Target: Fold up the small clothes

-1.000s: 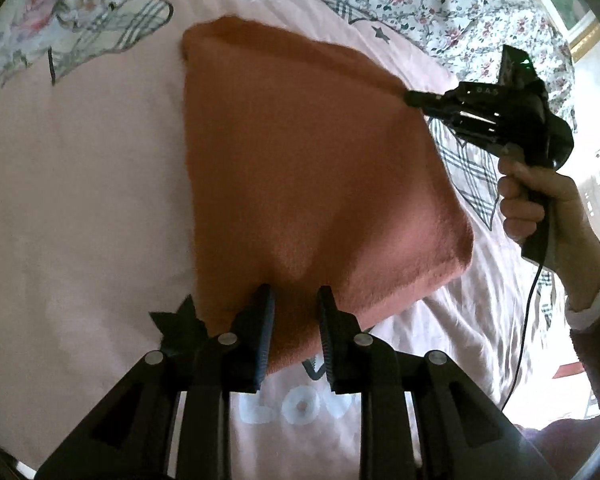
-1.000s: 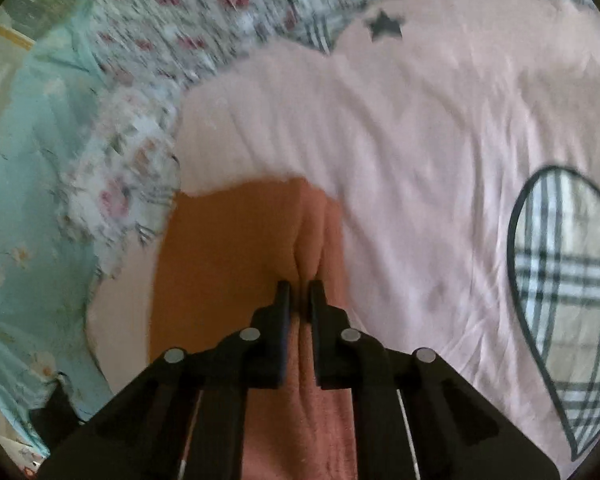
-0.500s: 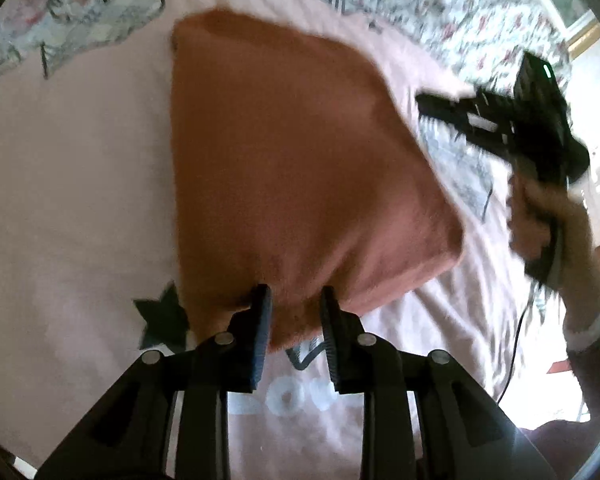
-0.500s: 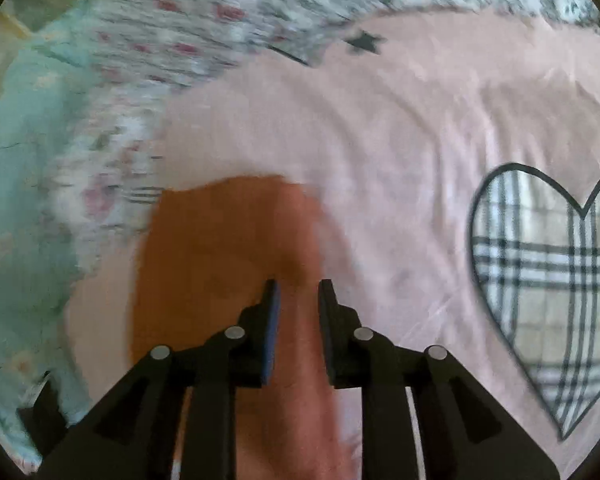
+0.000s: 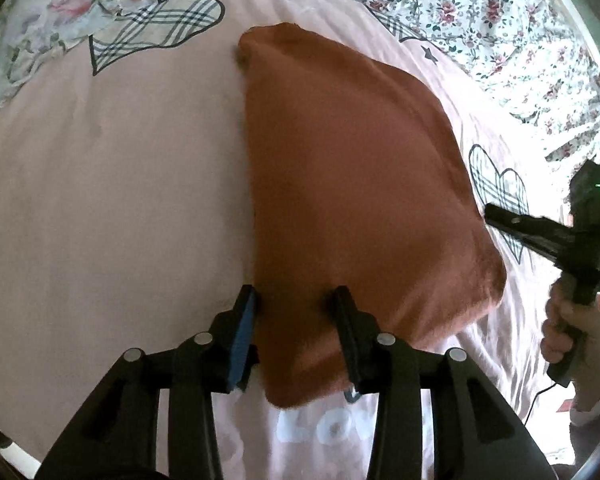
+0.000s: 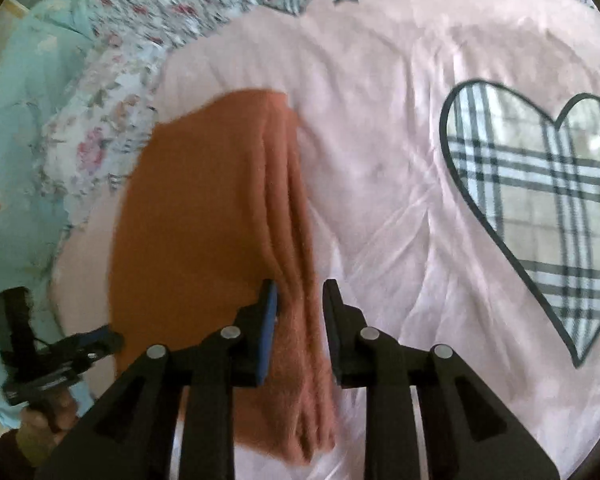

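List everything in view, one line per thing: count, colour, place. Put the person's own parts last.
cloth: one, rust orange, folded, lying on the pink cover between the two grippers.
pink cover: one, pale pink with plaid hearts, black stars and white lettering, spread under the cloth.
floral sheet: one, white with red flowers, beyond the pink cover.
teal fabric: one, pale teal, at the left edge of the right wrist view.
left gripper: one, black, jaws open astride the cloth's near corner; they have just been opening.
right gripper: one, black, jaws open over the cloth's layered edge; they have just been opening.
hand: one, holding the right gripper's handle.
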A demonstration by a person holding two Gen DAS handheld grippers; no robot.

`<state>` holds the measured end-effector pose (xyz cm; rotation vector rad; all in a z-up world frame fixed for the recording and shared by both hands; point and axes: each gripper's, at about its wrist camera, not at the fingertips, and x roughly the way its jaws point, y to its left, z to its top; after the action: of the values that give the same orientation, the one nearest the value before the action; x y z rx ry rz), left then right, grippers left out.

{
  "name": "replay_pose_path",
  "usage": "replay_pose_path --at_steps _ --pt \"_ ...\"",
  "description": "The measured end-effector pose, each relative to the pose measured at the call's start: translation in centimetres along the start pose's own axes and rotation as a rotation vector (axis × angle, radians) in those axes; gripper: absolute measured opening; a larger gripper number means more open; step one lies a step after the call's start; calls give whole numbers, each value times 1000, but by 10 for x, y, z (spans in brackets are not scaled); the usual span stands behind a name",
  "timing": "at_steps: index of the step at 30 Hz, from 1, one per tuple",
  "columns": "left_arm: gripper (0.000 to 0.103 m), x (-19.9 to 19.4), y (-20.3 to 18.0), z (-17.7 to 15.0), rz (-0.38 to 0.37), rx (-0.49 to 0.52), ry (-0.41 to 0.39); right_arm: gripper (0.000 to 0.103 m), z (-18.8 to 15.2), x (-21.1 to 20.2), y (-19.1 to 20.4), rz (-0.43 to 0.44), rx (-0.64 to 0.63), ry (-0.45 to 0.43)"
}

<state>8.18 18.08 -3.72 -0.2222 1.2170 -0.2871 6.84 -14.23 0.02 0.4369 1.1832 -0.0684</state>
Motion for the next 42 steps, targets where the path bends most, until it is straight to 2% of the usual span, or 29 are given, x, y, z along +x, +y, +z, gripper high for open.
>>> replay_pose_path --at_steps 4,7,10,12,14,18,23,30,35,38,40,42 --pt "40 4 -1 -12 20 -8 20 25 -23 -23 21 69 -57 -18" --pt "41 8 -4 -20 42 6 31 25 -45 -11 38 106 -119 37" --pt "44 13 -6 -25 75 17 40 25 -60 13 31 18 -141 101" --pt "48 18 -5 -27 93 9 49 19 -66 26 18 2 -108 134" --pt "48 18 -4 -29 97 -7 43 19 -70 25 11 30 -85 116" --pt "48 14 -9 -40 142 -22 28 21 -75 19 13 32 -102 104" --pt "51 12 -18 -55 208 5 31 21 -88 12 6 50 -95 85" --pt "49 -5 -18 -59 192 55 6 22 -87 0 25 16 -118 68" --pt "51 -14 -14 -55 197 65 -15 22 -94 -9 37 -42 -117 63" --pt "58 -26 -10 -59 187 70 -43 25 -103 -17 51 -85 -125 68" --pt "66 -31 -10 -66 214 110 -58 34 -112 -27 64 -95 -149 48" --pt "69 -32 -12 -73 258 157 -57 51 -122 -34 78 -119 -187 27"
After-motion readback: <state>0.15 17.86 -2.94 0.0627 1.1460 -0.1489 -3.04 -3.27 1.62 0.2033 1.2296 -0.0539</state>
